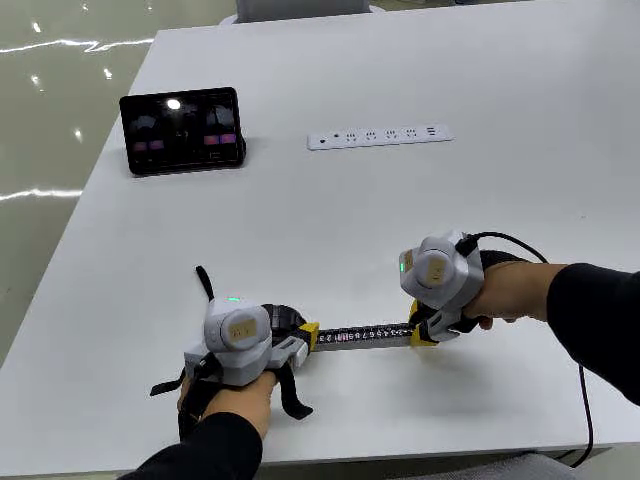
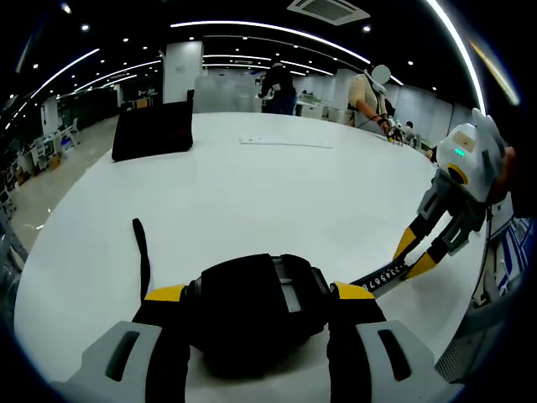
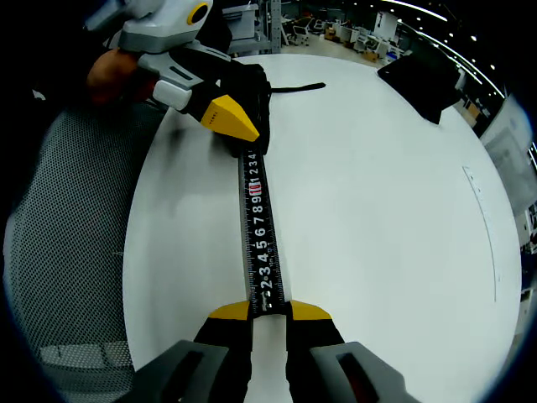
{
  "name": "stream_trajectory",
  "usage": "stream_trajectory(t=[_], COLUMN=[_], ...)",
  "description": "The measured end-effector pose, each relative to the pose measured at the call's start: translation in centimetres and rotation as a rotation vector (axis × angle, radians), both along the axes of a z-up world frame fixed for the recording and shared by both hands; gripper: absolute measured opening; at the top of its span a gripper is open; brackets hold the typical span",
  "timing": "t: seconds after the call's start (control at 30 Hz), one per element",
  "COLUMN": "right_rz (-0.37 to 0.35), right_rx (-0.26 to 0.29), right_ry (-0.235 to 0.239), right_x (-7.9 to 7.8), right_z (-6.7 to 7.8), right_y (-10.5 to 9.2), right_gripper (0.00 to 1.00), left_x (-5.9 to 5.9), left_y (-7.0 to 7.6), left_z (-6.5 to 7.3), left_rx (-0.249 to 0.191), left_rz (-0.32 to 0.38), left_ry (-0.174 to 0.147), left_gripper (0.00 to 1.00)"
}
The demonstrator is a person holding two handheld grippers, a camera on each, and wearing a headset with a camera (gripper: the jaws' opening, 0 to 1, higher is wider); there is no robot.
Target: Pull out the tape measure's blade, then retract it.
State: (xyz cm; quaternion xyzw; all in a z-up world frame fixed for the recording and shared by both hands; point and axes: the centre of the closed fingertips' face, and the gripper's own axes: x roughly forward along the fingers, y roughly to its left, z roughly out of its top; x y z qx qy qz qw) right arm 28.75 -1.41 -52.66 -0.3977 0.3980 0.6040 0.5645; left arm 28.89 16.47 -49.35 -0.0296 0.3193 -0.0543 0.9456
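Note:
A black tape measure case [image 2: 256, 306] lies near the table's front edge, and my left gripper [image 2: 258, 294] is shut on it; the case [image 1: 285, 322] sits under that gripper [image 1: 295, 345] in the head view. Its blade [image 3: 258, 227] is drawn out a short way across the table toward the right. My right gripper [image 3: 268, 311] is shut on the blade's tip, with its numbers running away from the jaws to the case [image 3: 250, 101]. In the head view the blade [image 1: 365, 335] spans the gap between both grippers, the right gripper [image 1: 420, 335] at its end.
A black wrist strap [image 1: 205, 283] trails from the case. A dark tablet [image 1: 182, 130] stands at the back left and a white power strip [image 1: 380, 136] lies at the back centre. The white table's front edge [image 1: 400, 455] is close behind both hands.

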Motion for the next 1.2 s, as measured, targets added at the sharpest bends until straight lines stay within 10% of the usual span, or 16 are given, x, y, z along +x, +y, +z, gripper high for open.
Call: stream_trajectory(t=[1.2], right_rz=[-0.007], right_rx=[0.035], right_ry=[0.017], right_x=[-0.2], right_z=[0.0], right_y=[2.6], right_gripper=[0.11], left_x=[0.0], left_y=[0.2], left_z=[0.0], left_rx=[-0.023], left_rz=[-0.004], left_ry=[0.011], left_gripper=[0.61])
